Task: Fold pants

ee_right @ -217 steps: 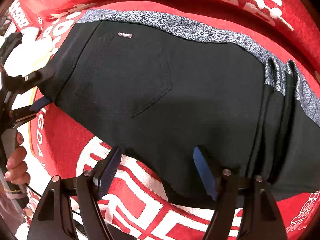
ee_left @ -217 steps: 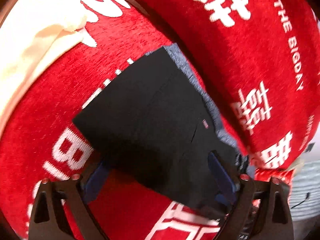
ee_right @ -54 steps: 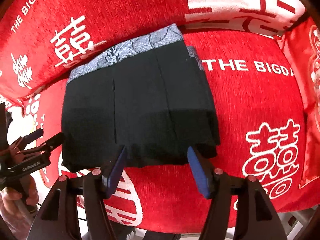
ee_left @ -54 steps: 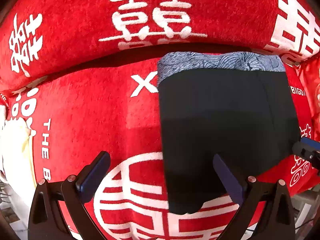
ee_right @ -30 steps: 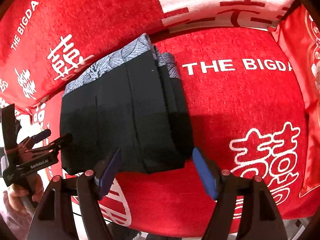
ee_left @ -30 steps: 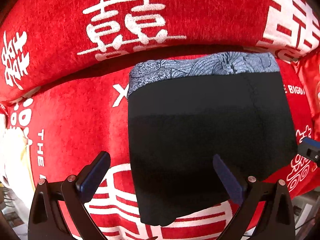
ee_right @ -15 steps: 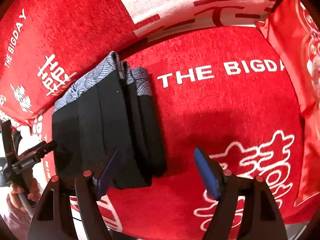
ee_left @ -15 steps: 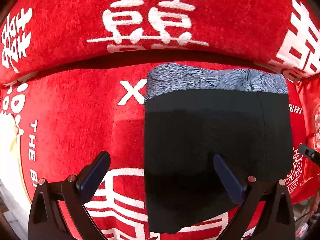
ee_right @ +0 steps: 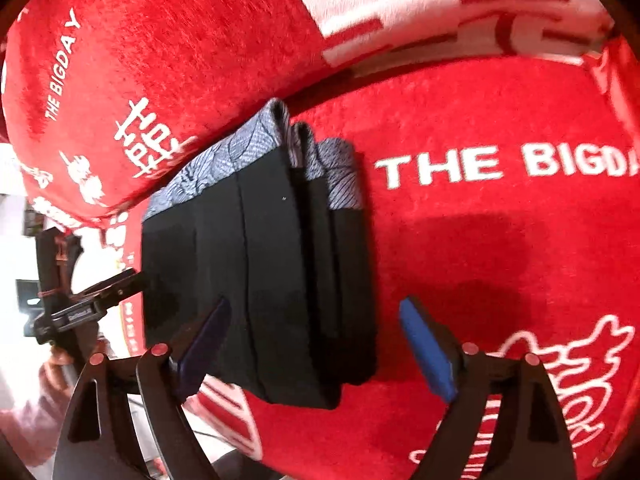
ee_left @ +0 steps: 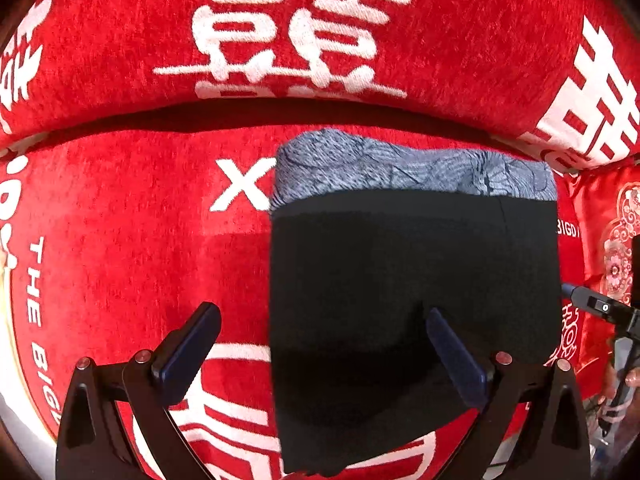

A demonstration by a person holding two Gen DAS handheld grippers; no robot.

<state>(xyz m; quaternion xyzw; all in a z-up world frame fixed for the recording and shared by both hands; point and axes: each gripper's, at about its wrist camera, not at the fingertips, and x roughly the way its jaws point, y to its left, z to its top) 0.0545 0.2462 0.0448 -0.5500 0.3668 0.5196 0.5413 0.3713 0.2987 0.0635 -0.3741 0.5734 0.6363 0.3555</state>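
Observation:
The folded black pants [ee_left: 412, 280], with a blue-grey patterned waistband [ee_left: 400, 168] at the far end, lie flat on the red sofa seat [ee_left: 120, 240]. My left gripper [ee_left: 320, 356] hovers open over their near left corner, and the pants' left edge runs between its fingers without touching the pads. In the right wrist view the pants [ee_right: 260, 280] show as a stack of layers. My right gripper [ee_right: 316, 350] straddles their near right edge, its jaws opening, pads off the cloth. Each gripper shows in the other's view: the right gripper [ee_left: 600, 308] and the left gripper [ee_right: 88, 304].
A red back cushion [ee_left: 320, 40] with white characters rises just behind the waistband. A red embroidered cushion [ee_left: 616, 240] lies to the right of the pants. A person's hand [ee_right: 60, 360] holds the left gripper. The sofa's front edge runs just below the pants.
Both grippers have come lower and nearer to the pants. The right view has swung right, so the pants now sit left of its centre. The right jaws stand wider.

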